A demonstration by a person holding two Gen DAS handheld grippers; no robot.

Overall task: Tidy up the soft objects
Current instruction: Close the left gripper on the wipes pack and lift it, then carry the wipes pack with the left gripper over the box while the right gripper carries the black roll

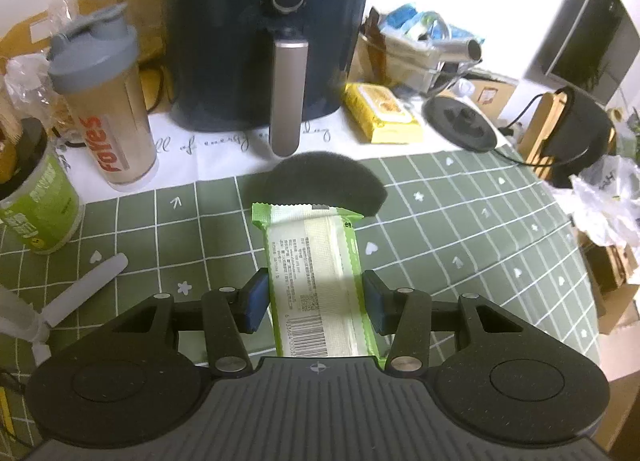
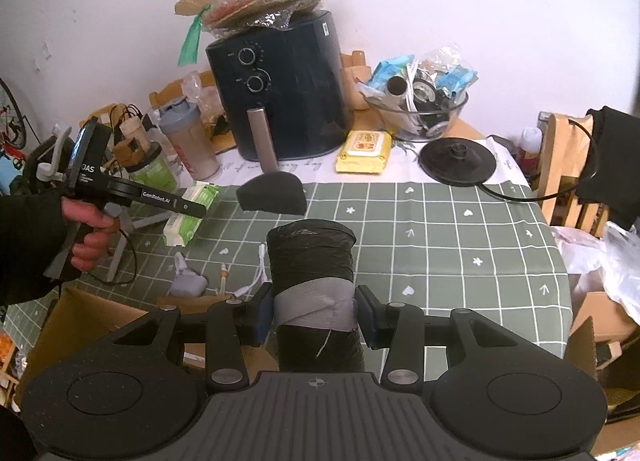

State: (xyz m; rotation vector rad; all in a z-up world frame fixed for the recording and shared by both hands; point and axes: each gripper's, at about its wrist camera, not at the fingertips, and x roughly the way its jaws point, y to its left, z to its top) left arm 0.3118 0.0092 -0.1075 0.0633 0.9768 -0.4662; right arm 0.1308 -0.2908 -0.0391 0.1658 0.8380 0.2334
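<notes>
In the left wrist view, a green and white tissue pack point(image 1: 316, 277) is held lengthwise between the blue pads of the left gripper point(image 1: 316, 299), which is closed onto its two long sides at the lower centre of the frame. The pack is seen above the green checked tablecloth point(image 1: 460, 229); whether its far end rests on the cloth cannot be told. Just beyond that end, a black half-round sponge point(image 1: 324, 177) is seen at the centre of the frame, and behind it a dark air fryer point(image 1: 276, 33) fills the upper centre. A shaker bottle point(image 1: 102, 101) is set at the upper left.

In the right wrist view, a black roll point(image 2: 314, 281) wrapped with a grey band is clamped by the right gripper point(image 2: 314, 315), the pads pressed against the band at the lower centre. The left gripper point(image 2: 188, 205) with its pack point(image 2: 192, 211) is seen at the left of the frame, near the sponge point(image 2: 274, 193). A cardboard box point(image 2: 80, 321) is partly shown at the lower left, below the table edge.
</notes>
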